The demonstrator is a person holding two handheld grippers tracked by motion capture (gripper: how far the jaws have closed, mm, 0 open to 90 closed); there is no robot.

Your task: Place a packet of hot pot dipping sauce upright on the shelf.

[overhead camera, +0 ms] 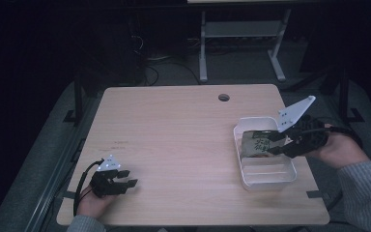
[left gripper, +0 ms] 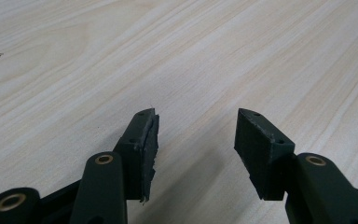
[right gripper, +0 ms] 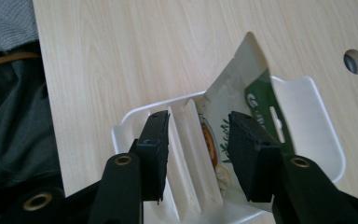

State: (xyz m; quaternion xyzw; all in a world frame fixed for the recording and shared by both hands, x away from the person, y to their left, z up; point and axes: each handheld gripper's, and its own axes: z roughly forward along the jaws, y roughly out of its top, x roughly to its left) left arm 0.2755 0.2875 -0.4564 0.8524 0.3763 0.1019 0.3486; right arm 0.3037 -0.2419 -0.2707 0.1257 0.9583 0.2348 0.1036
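A white plastic tray (overhead camera: 266, 184) with a divider sits at the table's right side. In its far compartment lies a green and white snack packet (overhead camera: 256, 143), which stands tilted against the tray wall (right gripper: 317, 121) in the right gripper view, packet (right gripper: 242, 79). My right gripper (overhead camera: 274, 143) hovers over the tray with its jaws apart; in its own view the right gripper (right gripper: 198, 126) straddles the divider, and the packet's lower edge lies by one pad without being pinched. My left gripper (overhead camera: 131, 178) rests near the table's front left corner, open, with bare wood between the jaws of the left gripper (left gripper: 198, 128).
The light wooden table (overhead camera: 174, 135) has a round cable hole (overhead camera: 223, 97) near its far edge. The tray's near compartment (overhead camera: 265, 171) holds nothing. Beyond the table stand a white desk frame (overhead camera: 241, 43) and dark floor with cables.
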